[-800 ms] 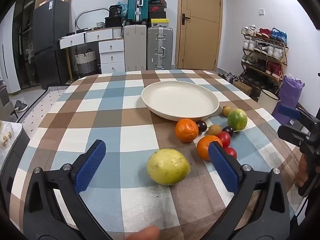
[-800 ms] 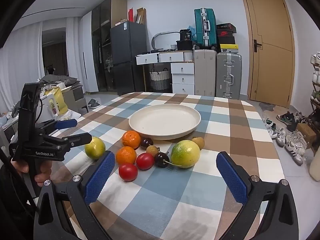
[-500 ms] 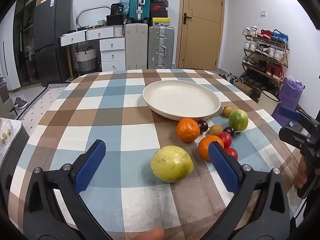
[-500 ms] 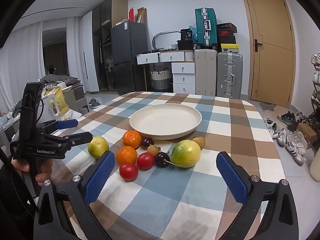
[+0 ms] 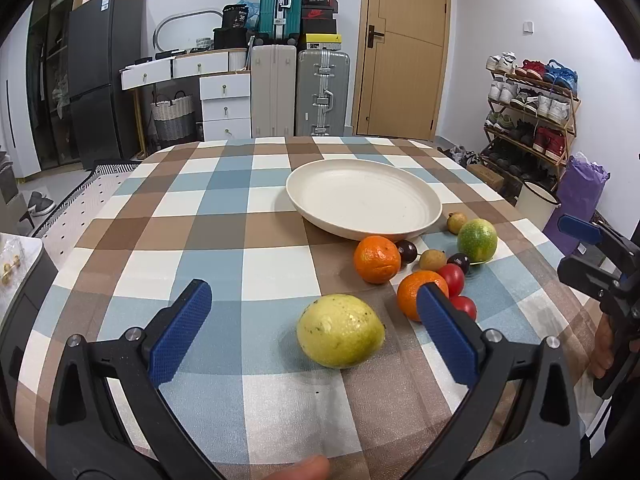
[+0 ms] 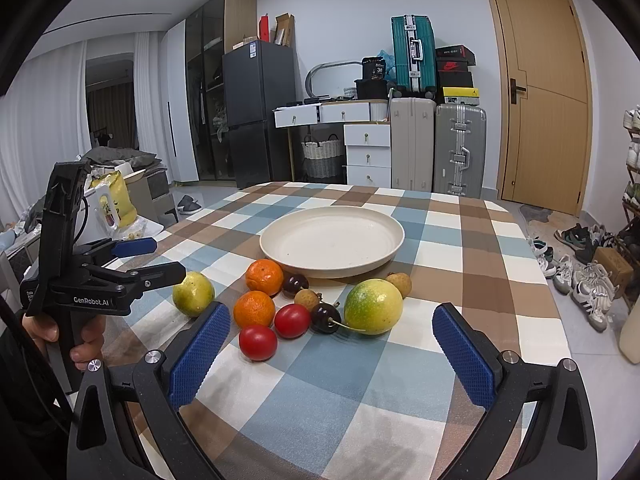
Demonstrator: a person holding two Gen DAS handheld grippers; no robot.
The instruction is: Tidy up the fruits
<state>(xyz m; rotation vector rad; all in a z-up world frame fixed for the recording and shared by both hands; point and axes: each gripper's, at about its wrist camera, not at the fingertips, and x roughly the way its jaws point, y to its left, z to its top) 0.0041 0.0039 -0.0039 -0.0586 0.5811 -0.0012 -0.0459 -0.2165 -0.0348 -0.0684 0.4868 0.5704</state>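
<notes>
I held both tongs wide open with nothing between them. My left tongs (image 5: 314, 326) framed the yellow-green fruit (image 5: 340, 330), which lay apart from the rest and nearest me, so it seemed the easy first pick. The right tongs (image 6: 332, 354) faced the cluster of oranges (image 6: 264, 276) and tomatoes (image 6: 258, 342) beside the empty plate (image 6: 332, 240) on the bench (image 6: 460, 240).

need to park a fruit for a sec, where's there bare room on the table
The plate is empty. Bare cloth lies left of the plate and near the right gripper, in front of the tomatoes. It is crowded between the plate and the yellow-green fruit, where the oranges cluster.
</notes>
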